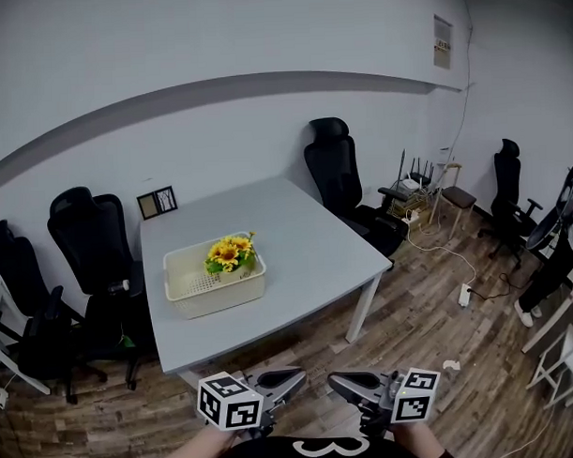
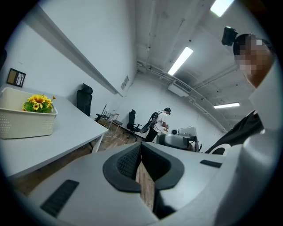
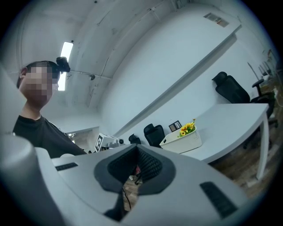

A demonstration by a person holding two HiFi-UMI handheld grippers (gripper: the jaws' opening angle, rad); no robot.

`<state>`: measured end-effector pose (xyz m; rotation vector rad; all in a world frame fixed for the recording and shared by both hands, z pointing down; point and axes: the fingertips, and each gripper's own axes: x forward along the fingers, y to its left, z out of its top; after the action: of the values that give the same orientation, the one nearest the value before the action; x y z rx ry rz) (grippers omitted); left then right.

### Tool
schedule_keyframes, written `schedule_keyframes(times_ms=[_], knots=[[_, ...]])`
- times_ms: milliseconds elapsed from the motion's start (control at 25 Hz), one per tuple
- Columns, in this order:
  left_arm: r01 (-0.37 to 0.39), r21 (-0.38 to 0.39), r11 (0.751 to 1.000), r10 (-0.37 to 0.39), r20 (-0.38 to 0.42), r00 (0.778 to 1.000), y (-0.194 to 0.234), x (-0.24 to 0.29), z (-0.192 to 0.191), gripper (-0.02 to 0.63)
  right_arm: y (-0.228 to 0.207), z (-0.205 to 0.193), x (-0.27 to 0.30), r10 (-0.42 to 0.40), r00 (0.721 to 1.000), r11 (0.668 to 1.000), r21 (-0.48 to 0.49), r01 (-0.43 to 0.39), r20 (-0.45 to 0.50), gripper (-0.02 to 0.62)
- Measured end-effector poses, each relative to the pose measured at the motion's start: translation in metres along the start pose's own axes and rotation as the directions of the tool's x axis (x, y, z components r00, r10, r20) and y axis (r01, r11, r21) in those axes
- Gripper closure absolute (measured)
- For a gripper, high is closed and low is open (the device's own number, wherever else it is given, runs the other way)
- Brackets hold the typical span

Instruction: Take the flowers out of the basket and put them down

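Observation:
Yellow flowers with green leaves point(image 1: 231, 253) stand in the right end of a cream plastic basket point(image 1: 214, 290) on the grey table point(image 1: 306, 251). Both grippers hang low in front of me, well short of the table's near edge. My left gripper point(image 1: 299, 374) is shut with nothing between its jaws, and my right gripper point(image 1: 335, 382) is shut and empty too. In the left gripper view the flowers point(image 2: 39, 102) and basket point(image 2: 26, 121) sit far off at the left, beyond the closed left gripper point(image 2: 140, 145). The right gripper view shows the flowers point(image 3: 188, 128) in the basket point(image 3: 183, 141) beyond the closed right gripper point(image 3: 136, 148).
Black office chairs point(image 1: 95, 249) stand left of and behind the table. A small framed picture point(image 1: 157, 202) leans against the wall at the table's back left. Cables and a power strip point(image 1: 464, 292) lie on the wood floor at right. A person point(image 2: 158, 123) stands far across the room.

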<state>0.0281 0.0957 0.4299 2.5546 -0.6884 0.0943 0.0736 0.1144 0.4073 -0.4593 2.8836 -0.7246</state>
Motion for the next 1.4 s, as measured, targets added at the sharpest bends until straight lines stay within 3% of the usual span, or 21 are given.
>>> schedule_keyframes(times_ms=[440, 680, 1040, 1400], knots=[[-0.03, -0.027, 0.999, 0.029, -0.043, 0.999, 0.017, 0.027, -0.004, 0.592, -0.041, 0.003, -0.009, -0.02, 1.0, 0.999, 0.047, 0.019, 0.009, 0.588], [0.001, -0.05, 0.999, -0.004, -0.061, 0.998, 0.05, 0.046, 0.007, 0.592, -0.071, 0.021, 0.0, -0.058, 0.998, 0.998, 0.036, 0.057, 0.019, 0.588], [-0.001, -0.032, 0.999, 0.0, -0.04, 0.999, 0.135, 0.062, 0.073, 0.592, -0.138, 0.06, 0.066, -0.043, 0.999, 0.998, 0.04, 0.043, 0.004, 0.588], [-0.094, 0.021, 0.995, 0.094, 0.013, 0.996, 0.232, 0.035, 0.128, 0.592, -0.183, 0.083, 0.151, 0.007, 0.998, 0.999, 0.038, -0.005, -0.062, 0.588]])
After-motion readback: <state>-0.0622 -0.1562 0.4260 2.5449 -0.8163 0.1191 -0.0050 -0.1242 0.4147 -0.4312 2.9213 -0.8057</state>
